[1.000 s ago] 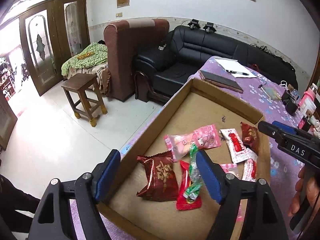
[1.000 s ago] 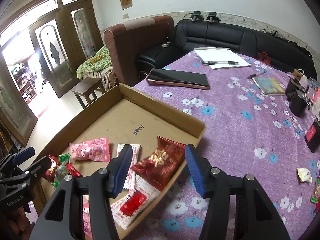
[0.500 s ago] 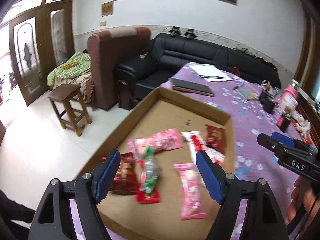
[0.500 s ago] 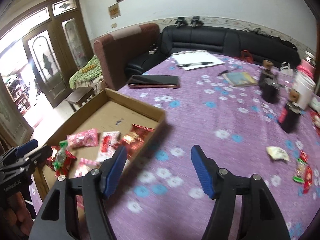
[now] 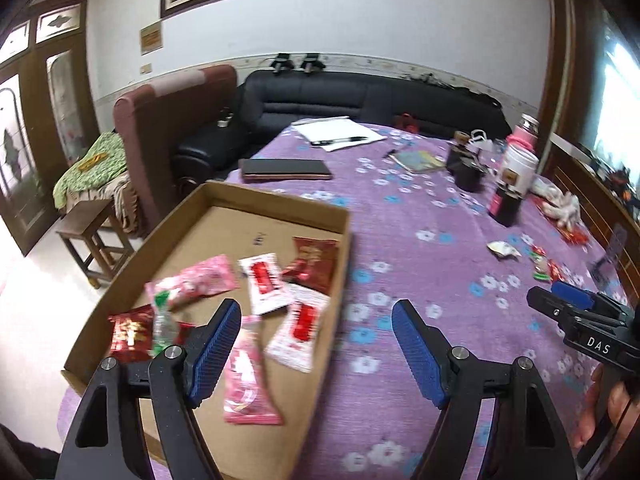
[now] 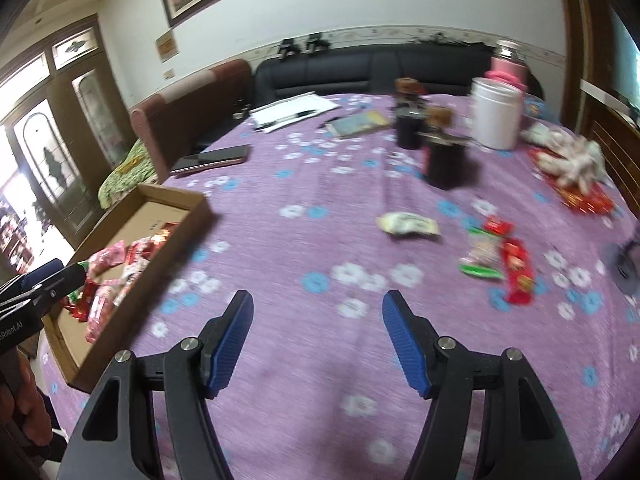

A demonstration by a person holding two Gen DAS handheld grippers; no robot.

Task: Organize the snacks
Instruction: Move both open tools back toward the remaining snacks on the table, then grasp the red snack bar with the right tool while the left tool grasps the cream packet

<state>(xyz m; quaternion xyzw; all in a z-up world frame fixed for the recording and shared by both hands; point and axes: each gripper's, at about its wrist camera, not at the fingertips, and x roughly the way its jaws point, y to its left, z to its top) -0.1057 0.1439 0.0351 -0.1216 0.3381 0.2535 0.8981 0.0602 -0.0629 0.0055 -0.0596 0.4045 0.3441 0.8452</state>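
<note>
Left gripper jaws apart over box edge; right gripper jaws apart above tablecloth, loose snacks ahead

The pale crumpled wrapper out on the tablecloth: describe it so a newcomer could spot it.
On the purple floral tablecloth, look right of the cardboard tray, before the dark jars. The pale crumpled wrapper lies alone, left of the red and green snack packets; it alone is whitish.
</note>
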